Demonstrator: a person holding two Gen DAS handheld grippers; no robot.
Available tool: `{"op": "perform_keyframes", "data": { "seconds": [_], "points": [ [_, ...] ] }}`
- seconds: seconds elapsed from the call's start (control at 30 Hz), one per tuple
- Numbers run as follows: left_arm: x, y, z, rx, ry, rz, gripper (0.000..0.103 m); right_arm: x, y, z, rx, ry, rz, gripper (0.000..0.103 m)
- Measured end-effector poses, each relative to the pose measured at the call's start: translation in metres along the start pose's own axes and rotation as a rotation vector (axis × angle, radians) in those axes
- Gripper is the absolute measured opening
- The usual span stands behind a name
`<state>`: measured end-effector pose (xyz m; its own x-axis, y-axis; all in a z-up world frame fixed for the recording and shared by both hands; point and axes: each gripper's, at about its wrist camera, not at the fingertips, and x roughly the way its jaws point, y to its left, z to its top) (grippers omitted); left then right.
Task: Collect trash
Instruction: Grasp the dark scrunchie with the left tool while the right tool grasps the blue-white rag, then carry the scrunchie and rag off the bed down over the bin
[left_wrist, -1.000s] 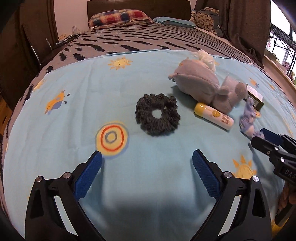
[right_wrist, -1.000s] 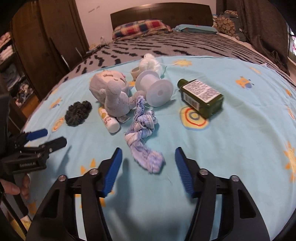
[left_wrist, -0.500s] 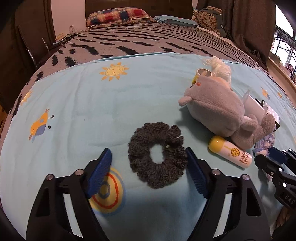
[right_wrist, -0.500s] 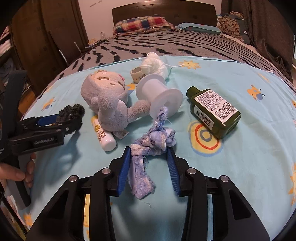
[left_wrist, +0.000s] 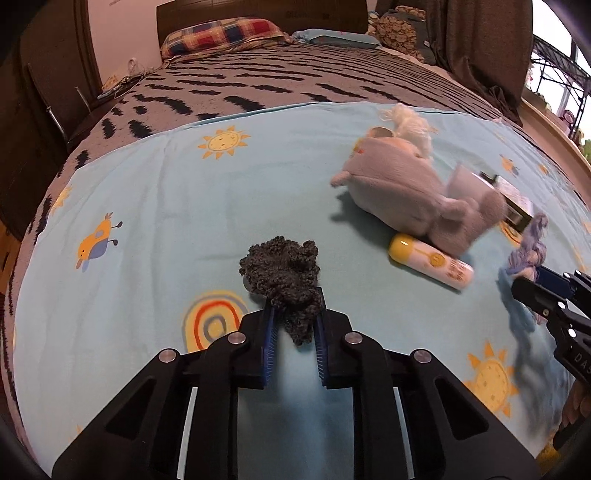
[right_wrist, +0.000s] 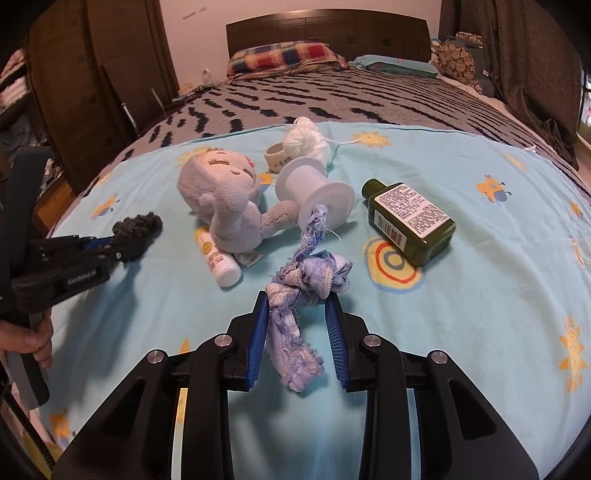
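Observation:
A dark grey knitted scrunchie is bunched between the blue pads of my left gripper, which is shut on it just above the light blue sheet. A frayed blue-white rag is pinched in my right gripper, shut on it, with the rag's tail hanging down between the fingers. The right wrist view shows the left gripper at the left edge with the scrunchie at its tips. In the left wrist view, the right gripper and the rag are at the right edge.
On the sheet lie a grey plush toy, a white tube with a yellow cap, a white spool, a green bottle, a ball of white yarn and a small ring-shaped cup. A striped blanket and pillows lie beyond.
Both grippers went forward from open and closed: the left on the scrunchie, which is now squeezed into a bunch, the right on the rag, now gathered between the pads.

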<state>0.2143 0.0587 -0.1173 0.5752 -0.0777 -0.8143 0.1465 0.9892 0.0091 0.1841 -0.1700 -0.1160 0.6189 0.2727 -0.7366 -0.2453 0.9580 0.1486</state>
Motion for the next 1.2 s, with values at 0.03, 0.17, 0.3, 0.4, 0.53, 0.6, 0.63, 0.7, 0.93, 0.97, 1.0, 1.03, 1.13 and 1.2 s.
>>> {"op": "perform_keyframes", "data": {
  "seconds": [0.03, 0.17, 0.3, 0.4, 0.53, 0.6, 0.63, 0.7, 0.93, 0.97, 1.0, 1.03, 1.13, 1.2],
  "points": [
    [-0.005, -0.003, -0.003, 0.004, -0.004, -0.003, 0.016, -0.005, 0.001, -0.002, -0.006, -0.004, -0.001, 0.032],
    [-0.032, -0.017, -0.015, 0.024, -0.028, -0.022, 0.016, -0.026, 0.001, -0.008, -0.015, -0.020, 0.003, 0.032],
    [-0.064, -0.030, -0.028, 0.020, -0.056, -0.046, 0.016, -0.049, 0.000, -0.014, -0.023, -0.034, 0.006, 0.032],
    [-0.086, -0.042, -0.040, 0.019, -0.075, -0.069, 0.016, -0.071, -0.001, -0.023, -0.031, -0.051, 0.004, 0.032],
    [-0.116, -0.064, -0.066, 0.039, -0.106, -0.105, 0.016, -0.098, -0.002, -0.040, -0.042, -0.072, 0.007, 0.032],
    [-0.128, -0.073, -0.078, 0.047, -0.120, -0.122, 0.016, -0.116, -0.001, -0.052, -0.050, -0.087, 0.009, 0.032],
    [-0.135, -0.078, -0.084, 0.049, -0.127, -0.133, 0.016, -0.123, -0.002, -0.057, -0.052, -0.095, 0.010, 0.032],
    [-0.148, -0.089, -0.102, 0.058, -0.142, -0.163, 0.016, -0.139, -0.003, -0.067, -0.055, -0.112, 0.016, 0.032],
    [-0.177, -0.124, -0.154, 0.123, -0.167, -0.196, 0.016, -0.186, -0.008, -0.111, -0.066, -0.134, 0.043, 0.032],
    [-0.179, -0.127, -0.160, 0.130, -0.168, -0.200, 0.016, -0.189, -0.009, -0.115, -0.065, -0.135, 0.046, 0.032],
    [-0.181, -0.130, -0.164, 0.135, -0.166, -0.203, 0.016, -0.194, -0.010, -0.123, -0.061, -0.136, 0.050, 0.032],
    [-0.182, -0.133, -0.170, 0.141, -0.164, -0.208, 0.016, -0.198, -0.011, -0.129, -0.059, -0.137, 0.053, 0.032],
    [-0.185, -0.140, -0.188, 0.152, -0.151, -0.221, 0.016, -0.204, -0.014, -0.145, -0.048, -0.125, 0.058, 0.032],
    [-0.183, -0.144, -0.201, 0.154, -0.130, -0.229, 0.016, -0.203, -0.015, -0.157, -0.042, -0.103, 0.059, 0.032]
  ]
}}
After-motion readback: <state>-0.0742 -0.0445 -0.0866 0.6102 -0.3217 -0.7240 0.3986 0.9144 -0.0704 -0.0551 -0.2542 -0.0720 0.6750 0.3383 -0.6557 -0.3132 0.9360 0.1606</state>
